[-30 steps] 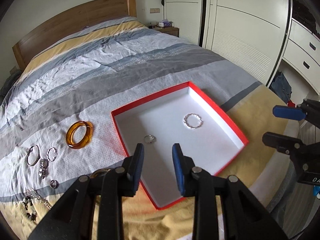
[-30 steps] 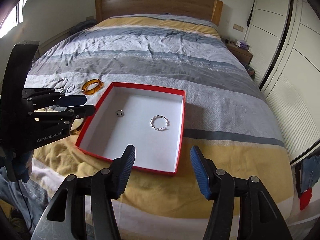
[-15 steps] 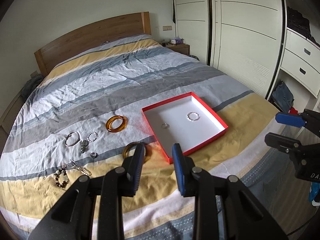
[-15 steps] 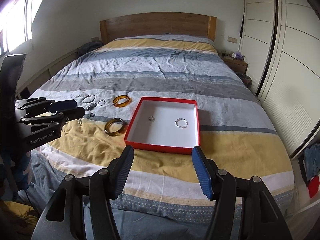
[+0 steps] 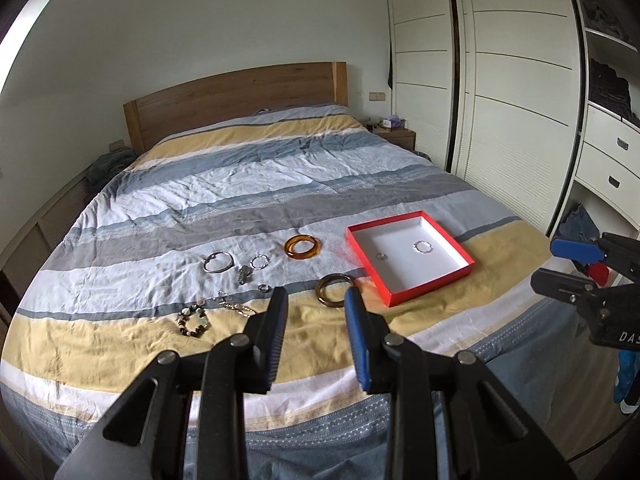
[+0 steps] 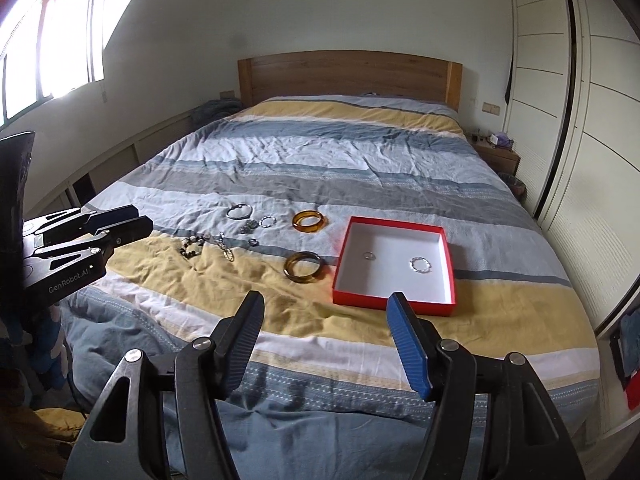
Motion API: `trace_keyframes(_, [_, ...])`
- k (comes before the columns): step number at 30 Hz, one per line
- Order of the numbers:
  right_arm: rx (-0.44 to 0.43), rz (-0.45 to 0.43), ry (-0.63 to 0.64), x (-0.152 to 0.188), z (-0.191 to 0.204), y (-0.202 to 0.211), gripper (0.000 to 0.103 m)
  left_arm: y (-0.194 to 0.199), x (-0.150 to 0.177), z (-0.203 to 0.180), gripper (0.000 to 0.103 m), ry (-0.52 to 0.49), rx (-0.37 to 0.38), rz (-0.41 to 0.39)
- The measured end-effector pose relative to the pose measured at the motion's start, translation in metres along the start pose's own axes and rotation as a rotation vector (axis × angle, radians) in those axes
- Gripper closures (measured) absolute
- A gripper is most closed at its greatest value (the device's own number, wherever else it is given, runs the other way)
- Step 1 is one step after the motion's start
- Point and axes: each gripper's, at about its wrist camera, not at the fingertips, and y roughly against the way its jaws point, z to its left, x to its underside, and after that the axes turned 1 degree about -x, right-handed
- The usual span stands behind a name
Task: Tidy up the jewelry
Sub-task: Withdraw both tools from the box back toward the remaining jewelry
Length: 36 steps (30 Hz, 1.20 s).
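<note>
A red box (image 5: 432, 285) (image 6: 394, 306) with a white inside lies on the bed's yellow stripe. In it are a small ring (image 5: 382, 256) (image 6: 369, 256) and a silver bracelet (image 5: 423, 247) (image 6: 421, 265). Left of the box lie an amber bangle (image 5: 303, 257) (image 6: 308, 229), a dark bangle (image 5: 320, 294) (image 6: 298, 278), a silver hoop (image 5: 218, 270), a beaded bracelet (image 5: 194, 322) (image 6: 192, 249) and several small pieces. My left gripper (image 5: 315, 294) (image 6: 143, 219) hangs open and holds nothing, short of the bed's foot. My right gripper (image 6: 325, 298) (image 5: 544, 262) is opening with nothing between its jaws, well short of the box.
The striped bedspread (image 5: 280, 184) runs back to a wooden headboard (image 6: 348, 76). White wardrobe doors (image 5: 512, 120) line the right side, with a nightstand (image 6: 498, 156) in the corner. A window (image 6: 48, 52) is at the left. Clothes lie on the floor at the right (image 5: 580, 220).
Both grippers have drawn back and risen from over the red box to beyond the bed's foot, so the whole bed now shows. The right jaws stand slightly wider.
</note>
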Motion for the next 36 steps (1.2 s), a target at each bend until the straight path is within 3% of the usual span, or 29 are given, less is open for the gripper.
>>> trace_keyframes(5, [0.006,0.017,0.003,0.001,0.031,-0.001,0.037,0.016,0.017,0.027,0.075,0.056,-0.017,0.017])
trace_keyframes(12, [0.104,0.060,0.084,0.006,0.075,-0.008,0.035,0.022,0.044,0.062,0.075,0.135,-0.072,0.063])
trace_keyframes(15, [0.093,0.056,0.142,0.007,0.092,-0.006,0.028,0.025,0.053,0.074,0.075,0.165,-0.098,0.073])
trace_keyframes(19, [0.077,0.028,0.202,0.005,0.107,-0.002,0.028,0.026,0.066,0.093,0.075,0.209,-0.131,0.097])
trace_keyframes(25, [-0.012,0.001,0.181,-0.003,0.102,-0.010,0.028,0.017,0.090,0.128,0.075,0.264,-0.198,0.164])
trace_keyframes(36, [-0.113,0.096,0.052,-0.008,0.066,-0.087,0.033,-0.024,0.128,0.189,0.075,0.395,-0.280,0.307])
